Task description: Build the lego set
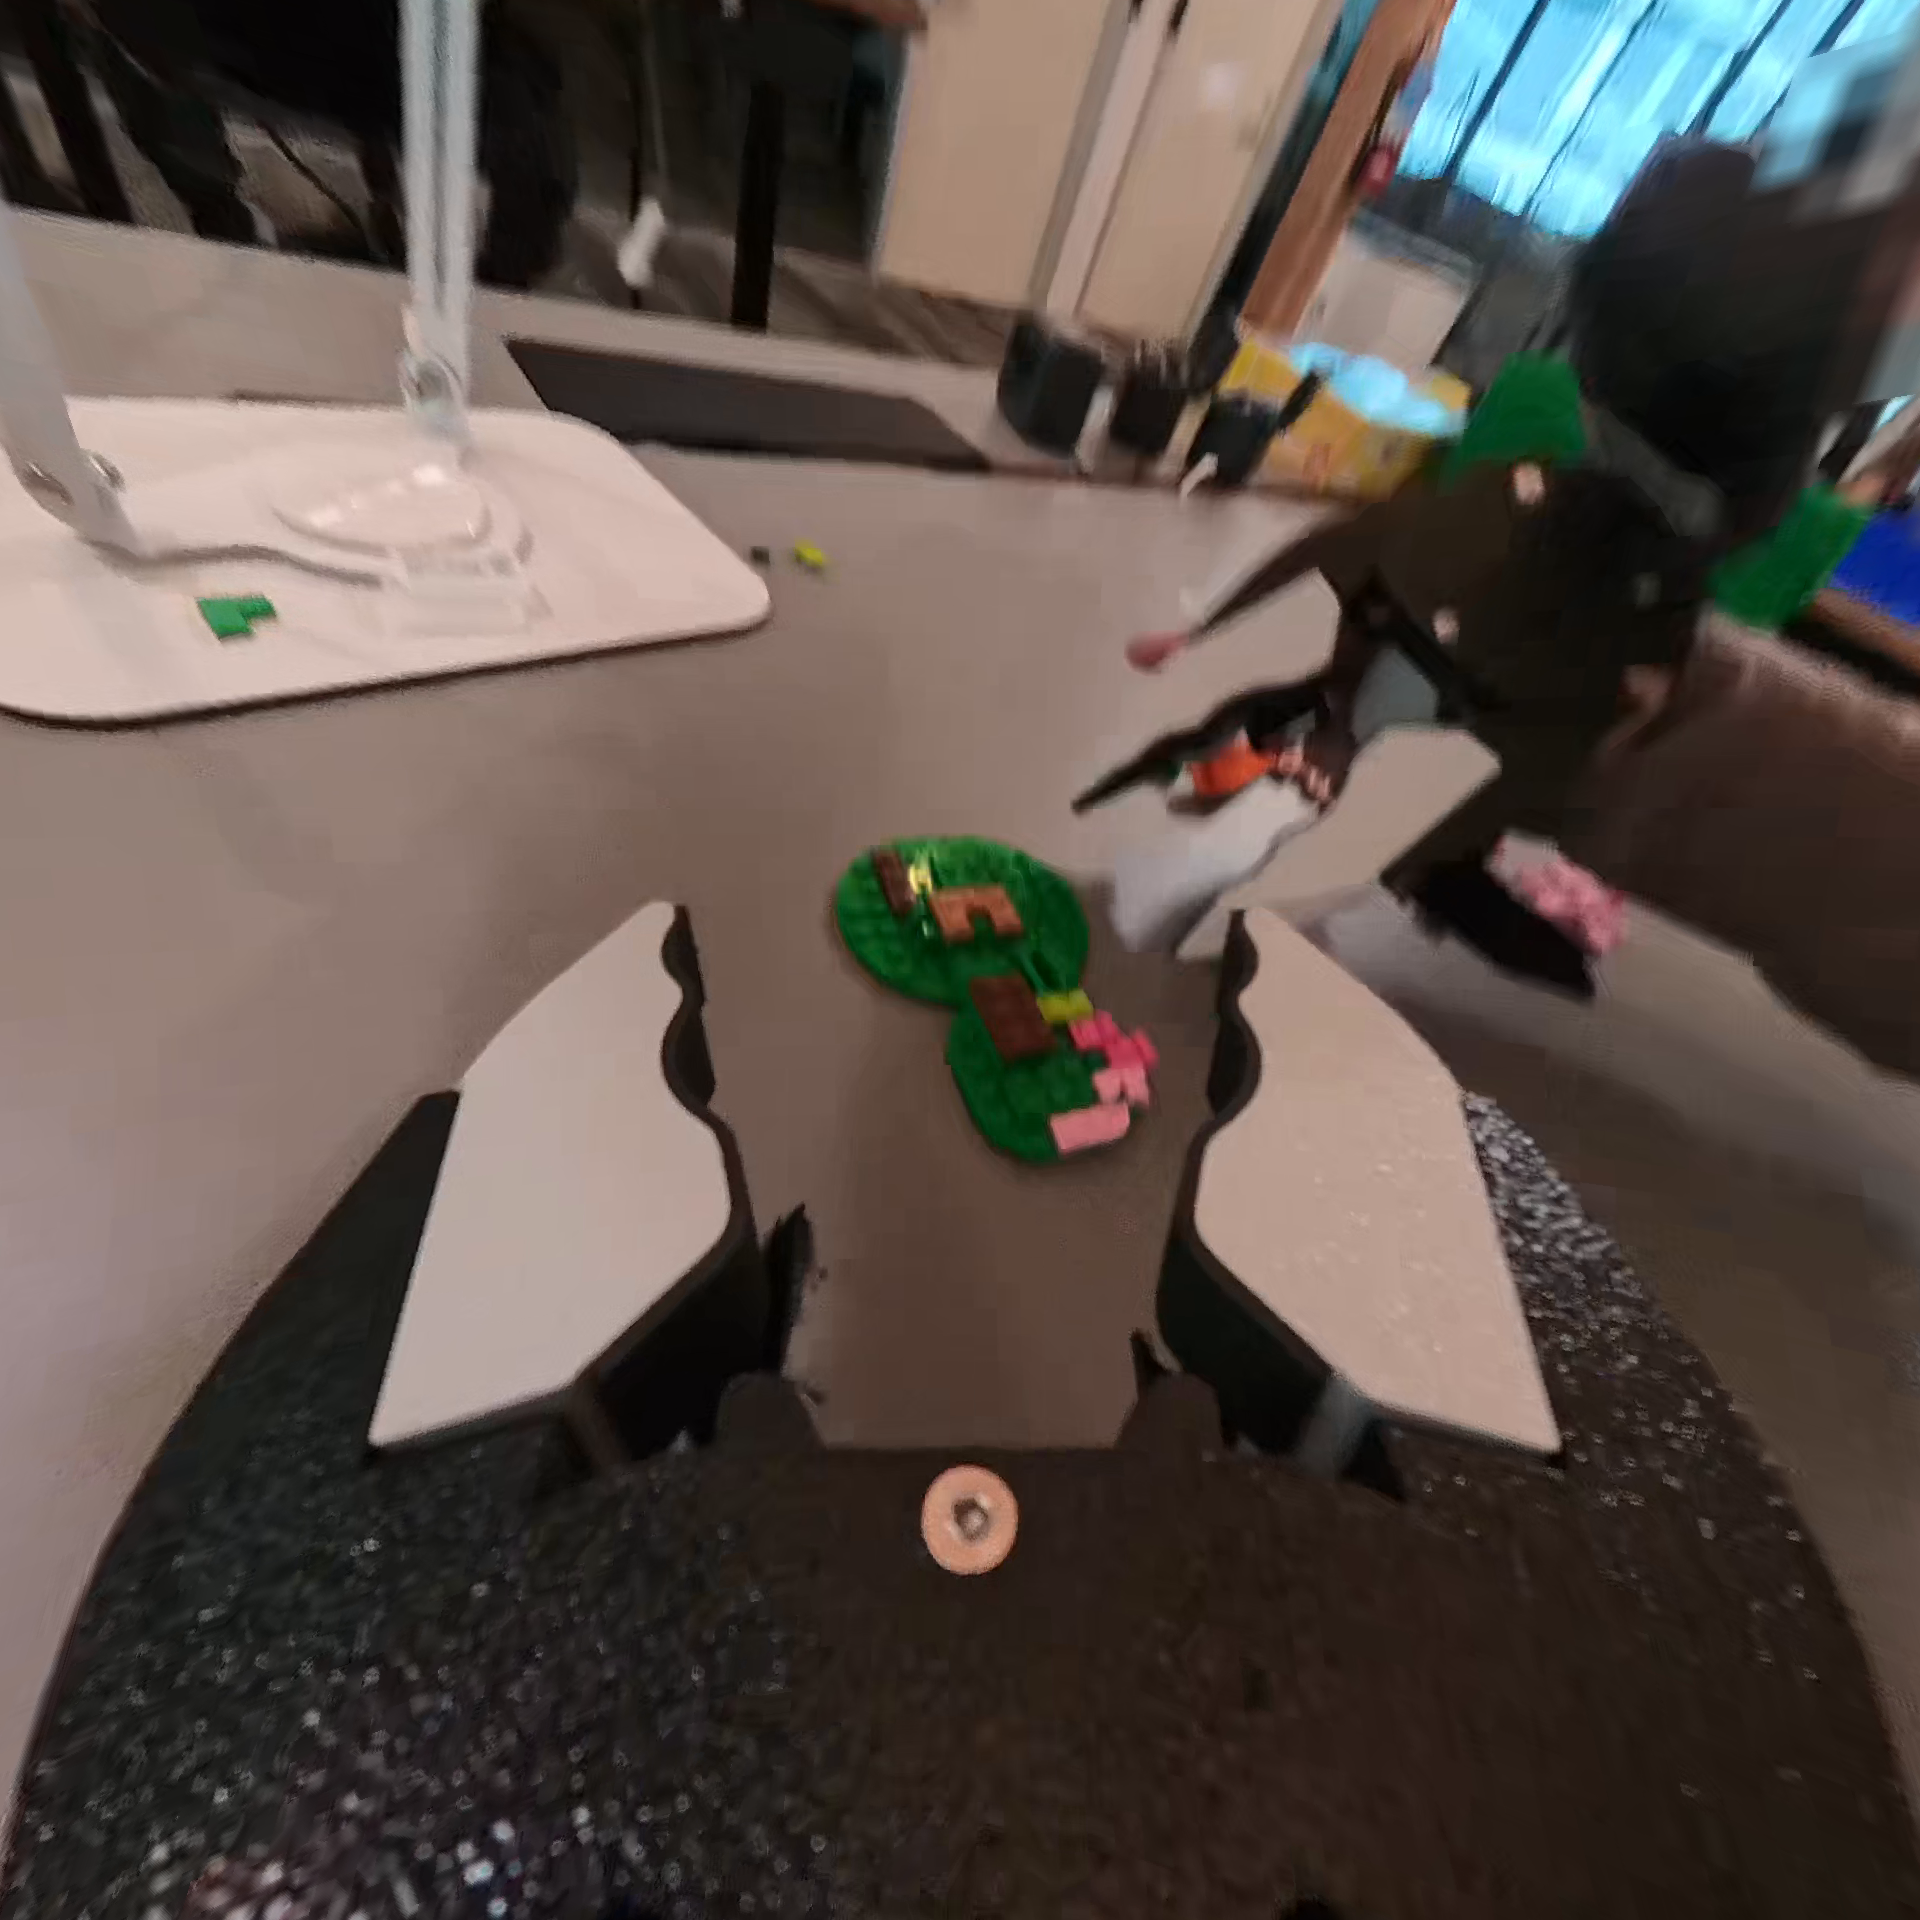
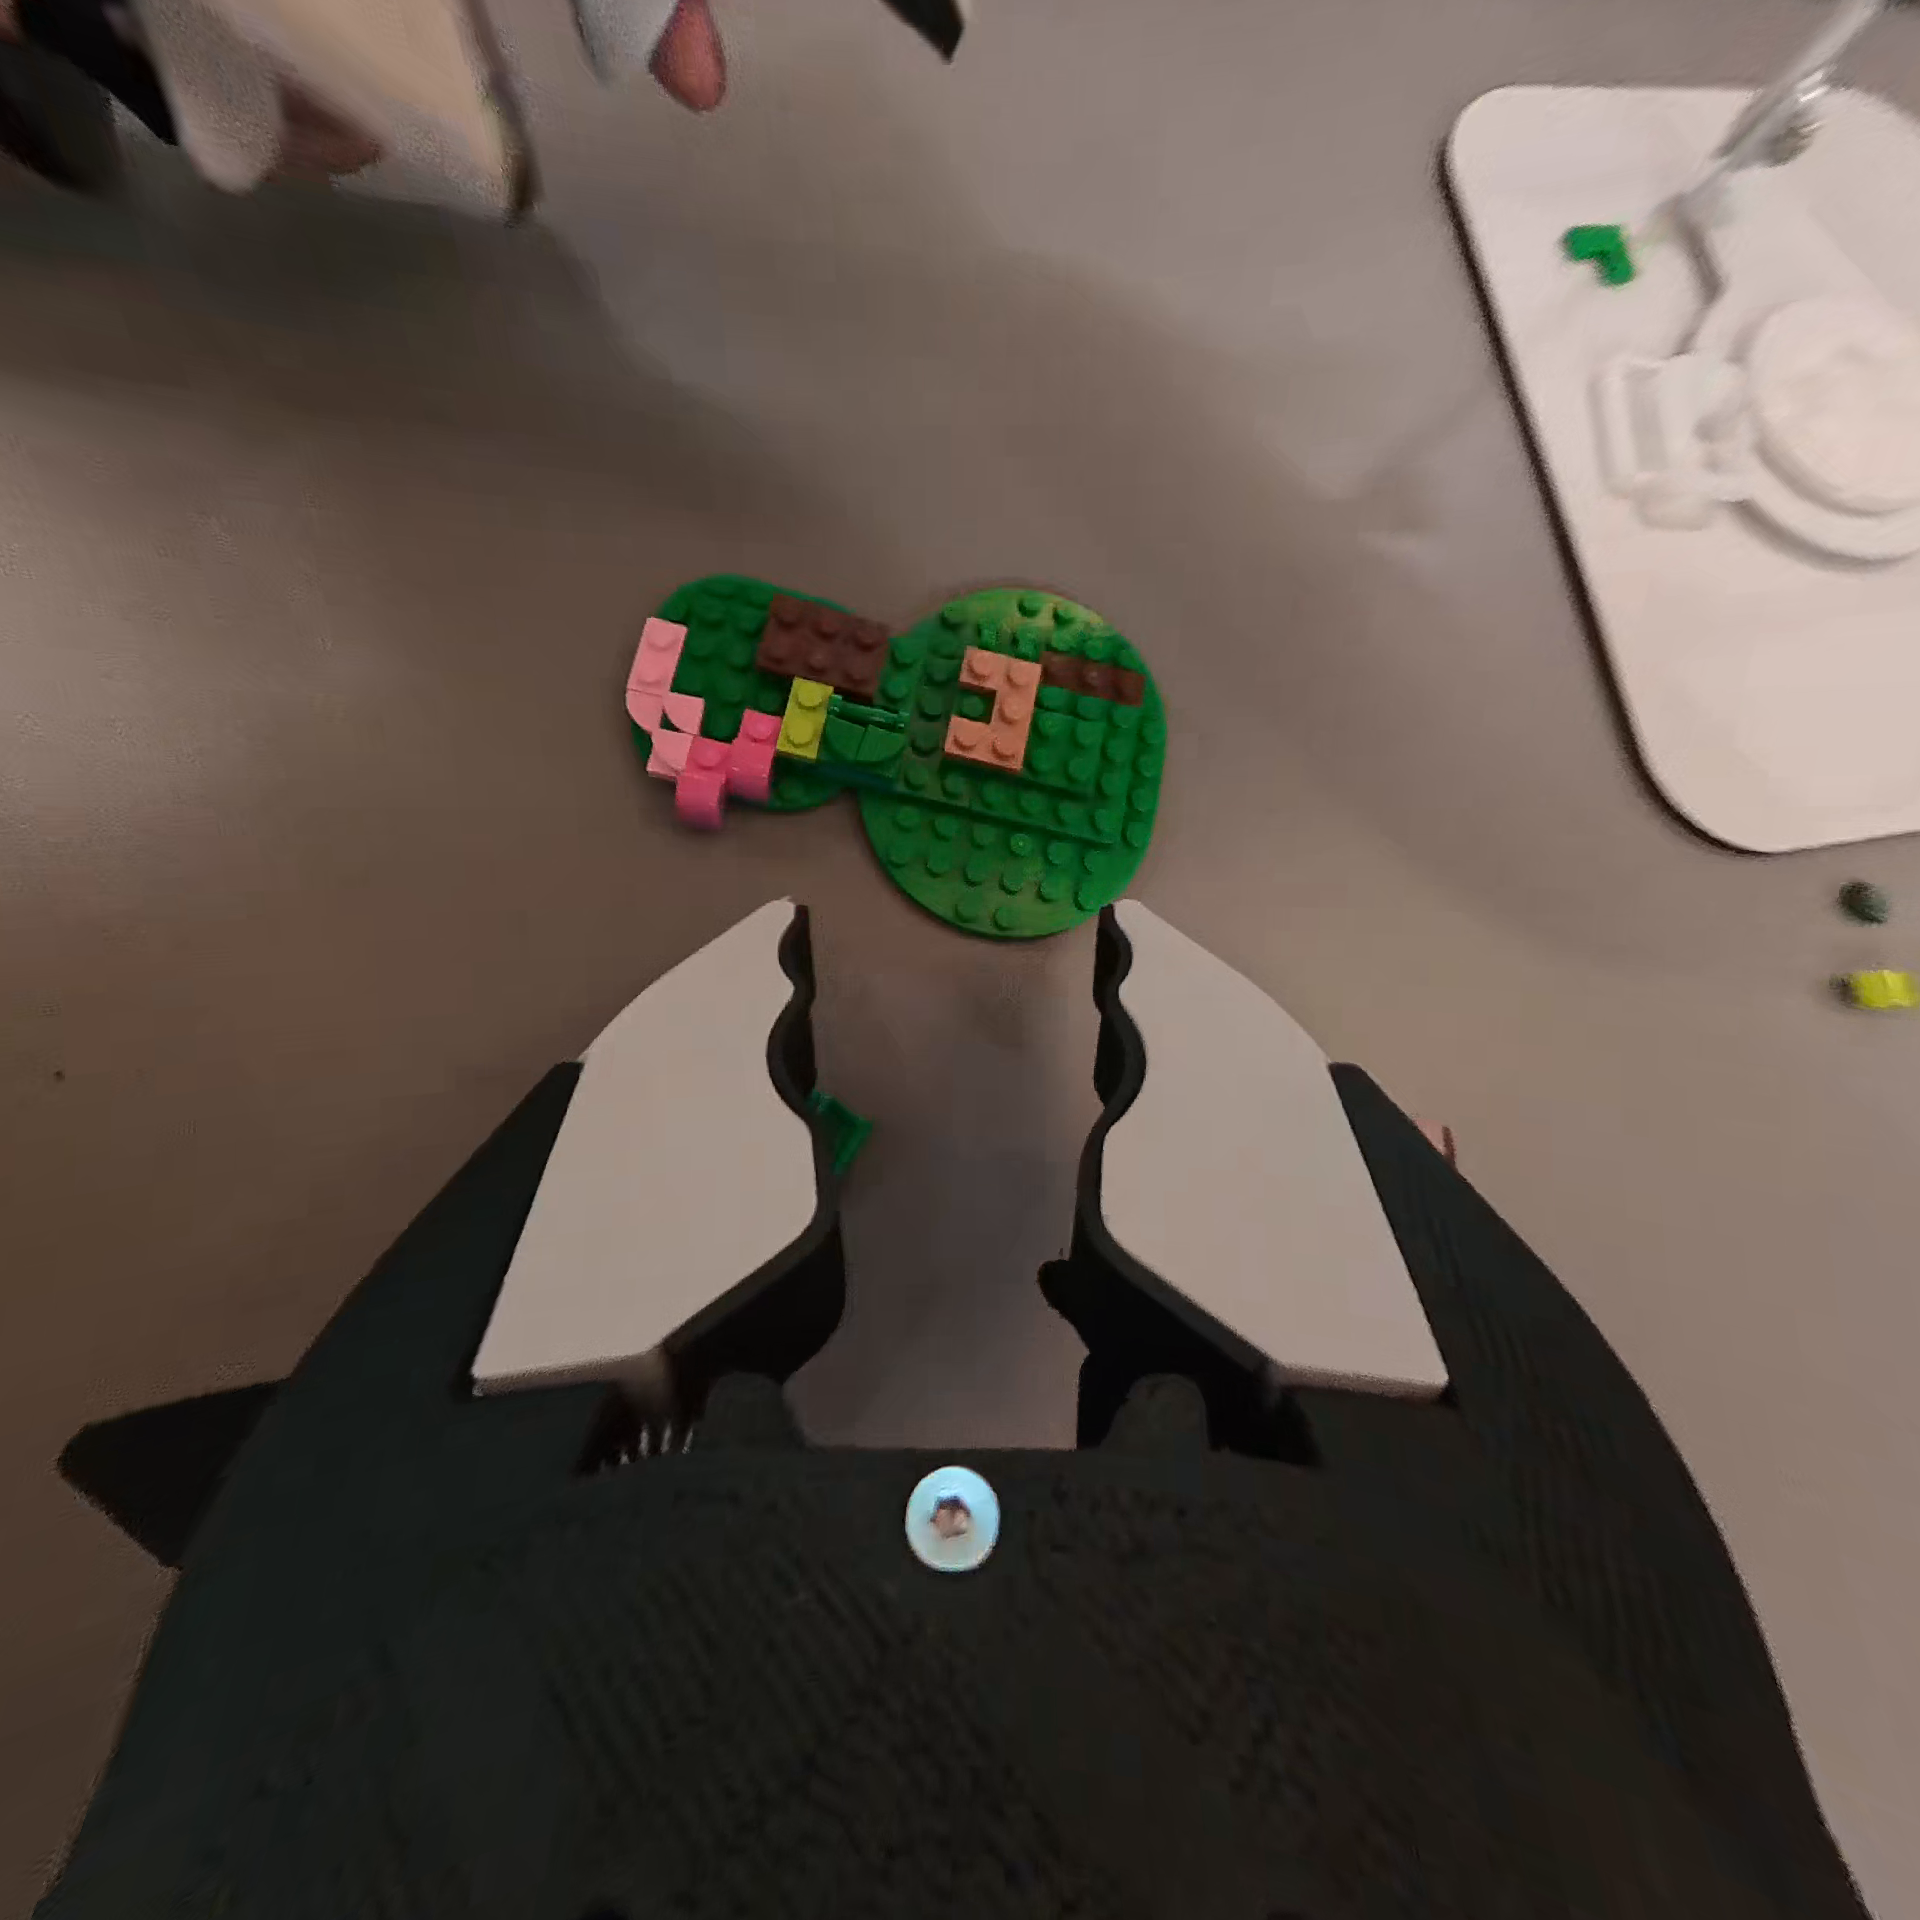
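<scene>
Your lego build [image 2: 899,743] lies flat on the grey counter [image 2: 312,623]: two round green plates joined side by side, carrying brown, tan, lime and pink pieces. Take it as the landmark.

Your right tool [image 2: 951,914] hovers just short of the build's larger plate, fingers spread. A small green piece [image 2: 844,1127] sits against the inner face of one finger; whether it clings there or lies on the counter below cannot be told.

Your left tool [image 1: 956,920] is spread too, with nothing between its fingers, and the build [image 1: 992,992] shows just past its tips. Beyond the build, in the left wrist view, the right tool [image 1: 1299,831] appears blurred.

Well to one side of the build stands a white stand base [image 2: 1714,623] with a loose green piece [image 2: 1600,252] on it. Between that base and the build, nearer the base, lie a dark piece [image 2: 1862,902] and a yellow piece [image 2: 1875,987].
</scene>
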Action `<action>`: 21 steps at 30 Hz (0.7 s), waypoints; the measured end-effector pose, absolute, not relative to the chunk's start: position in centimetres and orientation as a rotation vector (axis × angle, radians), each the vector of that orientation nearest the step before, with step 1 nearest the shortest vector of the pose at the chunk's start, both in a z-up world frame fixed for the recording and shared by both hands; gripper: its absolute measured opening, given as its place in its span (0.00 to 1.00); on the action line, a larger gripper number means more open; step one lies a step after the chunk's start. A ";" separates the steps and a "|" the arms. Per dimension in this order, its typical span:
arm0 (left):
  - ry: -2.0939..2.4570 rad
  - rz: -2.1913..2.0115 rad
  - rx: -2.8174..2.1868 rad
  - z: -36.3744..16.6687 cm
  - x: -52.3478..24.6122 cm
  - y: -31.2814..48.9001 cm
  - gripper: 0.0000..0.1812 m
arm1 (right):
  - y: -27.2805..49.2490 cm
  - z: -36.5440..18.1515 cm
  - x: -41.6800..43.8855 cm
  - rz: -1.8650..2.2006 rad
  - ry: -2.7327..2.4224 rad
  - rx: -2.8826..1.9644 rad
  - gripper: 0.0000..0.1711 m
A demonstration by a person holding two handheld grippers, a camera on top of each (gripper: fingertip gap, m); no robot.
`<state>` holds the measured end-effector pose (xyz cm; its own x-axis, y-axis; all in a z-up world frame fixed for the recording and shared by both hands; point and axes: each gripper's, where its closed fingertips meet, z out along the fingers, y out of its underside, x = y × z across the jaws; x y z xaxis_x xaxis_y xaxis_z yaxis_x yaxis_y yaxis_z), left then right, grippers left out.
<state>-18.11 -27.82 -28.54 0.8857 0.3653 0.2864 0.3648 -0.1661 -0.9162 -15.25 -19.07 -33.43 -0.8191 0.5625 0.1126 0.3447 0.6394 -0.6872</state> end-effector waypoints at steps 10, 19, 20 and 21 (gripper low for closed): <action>-0.371 0.182 -2.086 -31.8 -13.7 -28.4 0.58 | -19.8 -35.7 -17.5 0.955 -2.747 -0.689 0.45; -0.061 0.415 -2.231 -33.0 -13.3 -27.5 0.53 | -20.0 -35.3 -17.8 1.024 -2.818 -0.763 0.34; -0.010 0.471 -2.230 -32.9 -13.5 -27.3 0.52 | -20.0 -35.2 -17.8 1.051 -2.827 -0.791 0.34; 0.042 0.526 -2.225 -32.7 -13.7 -27.1 0.50 | -20.0 -35.1 -17.9 1.075 -2.837 -0.817 0.34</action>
<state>-13.72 -27.09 -32.68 0.9117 0.1444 -0.3847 -0.2031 -0.6555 -0.7274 -17.86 -20.03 -35.08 -0.8649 0.4694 -0.1779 0.4694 0.6306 -0.6181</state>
